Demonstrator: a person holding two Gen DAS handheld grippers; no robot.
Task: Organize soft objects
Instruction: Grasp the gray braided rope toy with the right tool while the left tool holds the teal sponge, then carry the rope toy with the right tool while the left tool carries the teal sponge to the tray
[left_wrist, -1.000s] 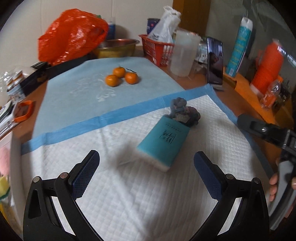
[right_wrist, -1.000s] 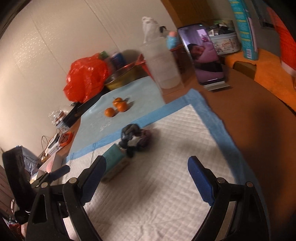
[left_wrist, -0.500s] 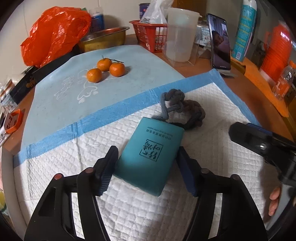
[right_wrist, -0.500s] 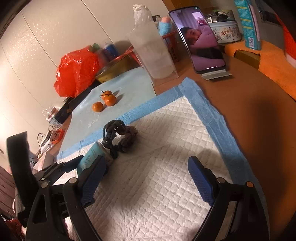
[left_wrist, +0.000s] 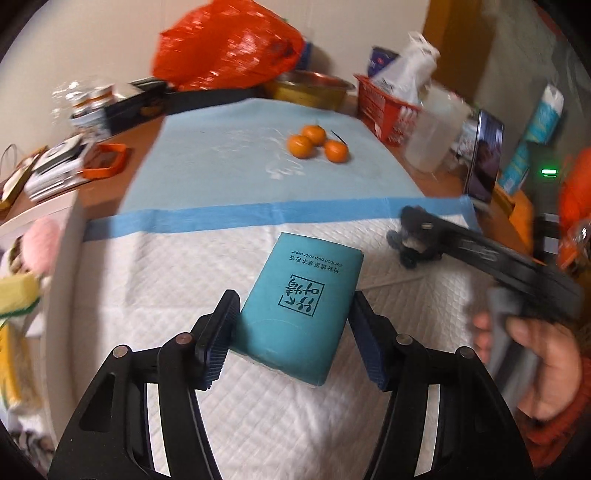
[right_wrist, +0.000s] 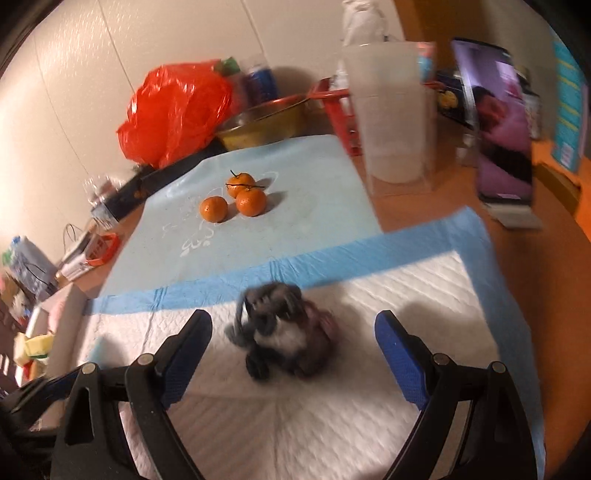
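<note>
From your left wrist camera, your left gripper (left_wrist: 291, 332) has just clenched its jaws onto the one teal tissue pack (left_wrist: 301, 308), which earlier lay untouched between wide jaws; the pack sits on the white pad (left_wrist: 166, 280), nearer you than the three oranges (left_wrist: 317, 144), so it seems ready to be lifted. From your right wrist camera, your right gripper (right_wrist: 293, 354) has closed in around the one grey knotted bundle (right_wrist: 282, 328), also nearer than the oranges, with jaws released and not touching it.

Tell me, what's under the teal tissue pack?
The white quilted pad shows around the teal tissue pack, which the left gripper pinches. What lies directly beneath is covered.
</note>
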